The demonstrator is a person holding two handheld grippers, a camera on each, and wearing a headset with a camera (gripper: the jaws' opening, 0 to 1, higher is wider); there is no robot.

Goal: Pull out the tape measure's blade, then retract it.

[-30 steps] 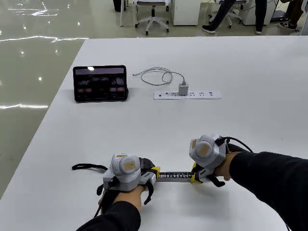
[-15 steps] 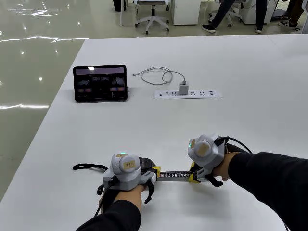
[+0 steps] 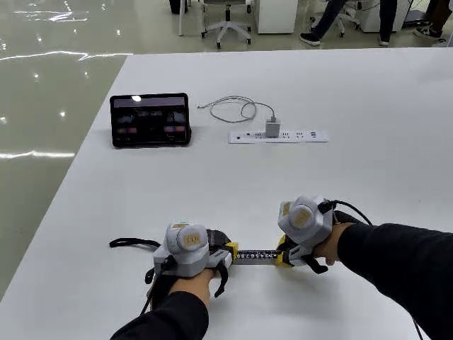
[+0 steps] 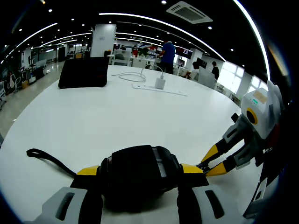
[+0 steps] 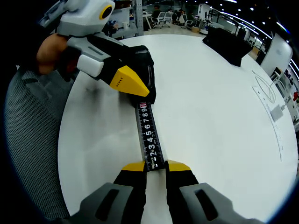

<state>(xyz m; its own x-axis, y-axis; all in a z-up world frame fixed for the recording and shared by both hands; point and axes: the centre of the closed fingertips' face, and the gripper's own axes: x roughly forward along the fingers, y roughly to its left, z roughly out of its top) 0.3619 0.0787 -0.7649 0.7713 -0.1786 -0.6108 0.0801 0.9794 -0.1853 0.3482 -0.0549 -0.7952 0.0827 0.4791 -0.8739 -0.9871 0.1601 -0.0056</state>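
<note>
Less of the thin numbered blade (image 5: 148,135) shows between the two grippers than a second ago, and the grippers sit a little closer together. The whole picture has slid too, since the head camera moved.

The chunky black tape measure (image 4: 138,175) lies on the big white table (image 3: 283,177), near the edge close to the person. The left gripper (image 3: 226,253) has its yellow fingertips (image 4: 88,170) one on each side of the tape measure and squeezes it tight. A thin black strap (image 3: 131,244) trails off from it across the table.

The blade runs flat out of the tape measure to the right gripper (image 5: 156,166). Its two yellow fingertips (image 5: 134,166) are pinched on the very end of the blade, by the number 1.

Farther back on the table stand a black tablet (image 3: 150,119) and a long white power strip (image 3: 278,137) with a small white charger (image 3: 272,129) plugged in.
</note>
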